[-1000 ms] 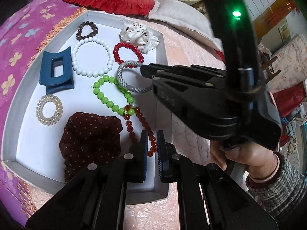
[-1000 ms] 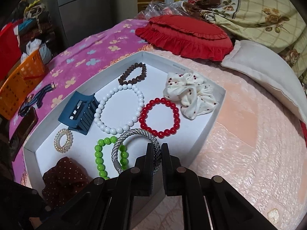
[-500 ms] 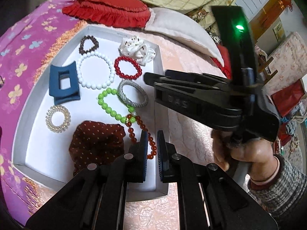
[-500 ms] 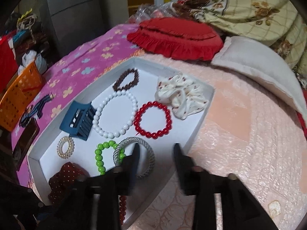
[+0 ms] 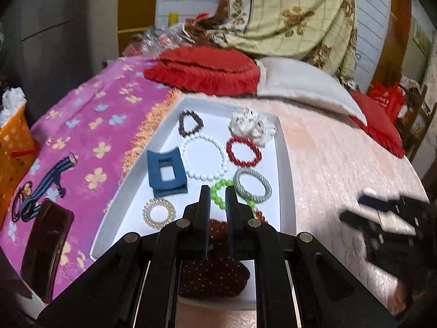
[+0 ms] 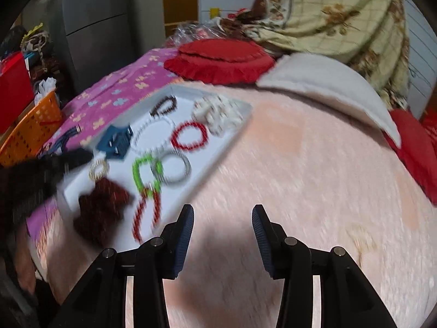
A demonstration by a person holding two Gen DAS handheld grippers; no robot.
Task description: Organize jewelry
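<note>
A white tray [image 5: 285,164] on the bed holds a white bead bracelet [image 5: 204,157], a red bead bracelet [image 5: 243,151], a grey woven bangle [image 5: 252,184], a green bead bracelet [image 5: 218,191], a brown bead bracelet [image 5: 190,123], a blue hair claw [image 5: 166,172], a pearly coil tie [image 5: 159,212], a white scrunchie [image 5: 252,125] and a maroon dotted scrunchie [image 5: 215,270]. My left gripper [image 5: 217,191] is shut and empty above the tray's near end. My right gripper [image 6: 222,213] is open and empty over the pink bedspread, right of the tray [image 6: 232,136].
A red frilled cushion [image 5: 204,71] and a white pillow [image 5: 306,84] lie behind the tray. A dark phone [image 5: 46,248] and a striped band [image 5: 46,183] lie on the purple flowered blanket at left. An orange basket [image 5: 13,147] stands at far left.
My right gripper has opened, let go of the grey bangle in the tray and pulled back to the right. My left gripper has drawn back and up, staying shut.
</note>
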